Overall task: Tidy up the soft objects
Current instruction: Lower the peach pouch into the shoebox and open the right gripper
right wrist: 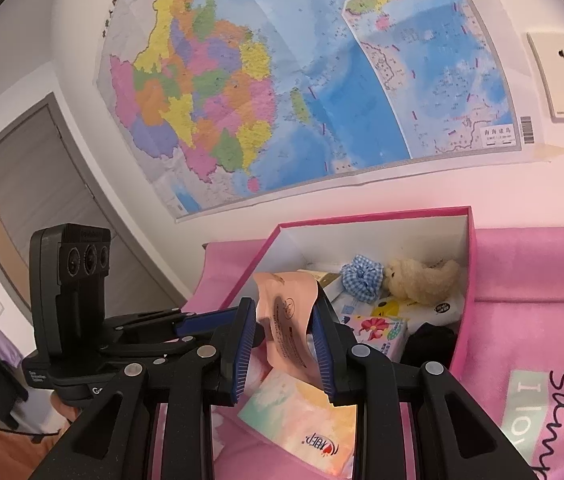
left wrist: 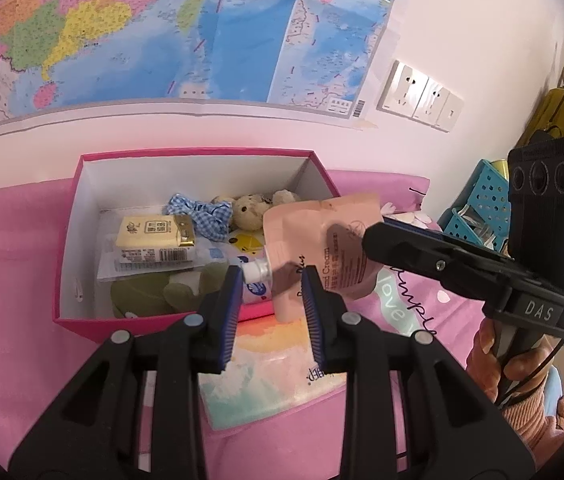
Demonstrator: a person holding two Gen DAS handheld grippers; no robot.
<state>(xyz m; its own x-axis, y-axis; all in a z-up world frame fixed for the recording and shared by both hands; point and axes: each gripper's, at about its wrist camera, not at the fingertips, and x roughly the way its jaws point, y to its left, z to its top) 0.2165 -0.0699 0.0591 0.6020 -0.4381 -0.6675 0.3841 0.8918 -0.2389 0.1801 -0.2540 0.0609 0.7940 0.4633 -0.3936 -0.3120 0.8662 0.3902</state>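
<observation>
A wall map (right wrist: 282,80) hangs above a pink blanket (left wrist: 14,248). At frame center the pink box (left wrist: 67,248) holds a teddy bear (left wrist: 247,212). The right tongs (right wrist: 284,344) grip the hand cream pouch (right wrist: 286,320) over the box's edge; the left tongs (left wrist: 272,304) gape empty.
</observation>
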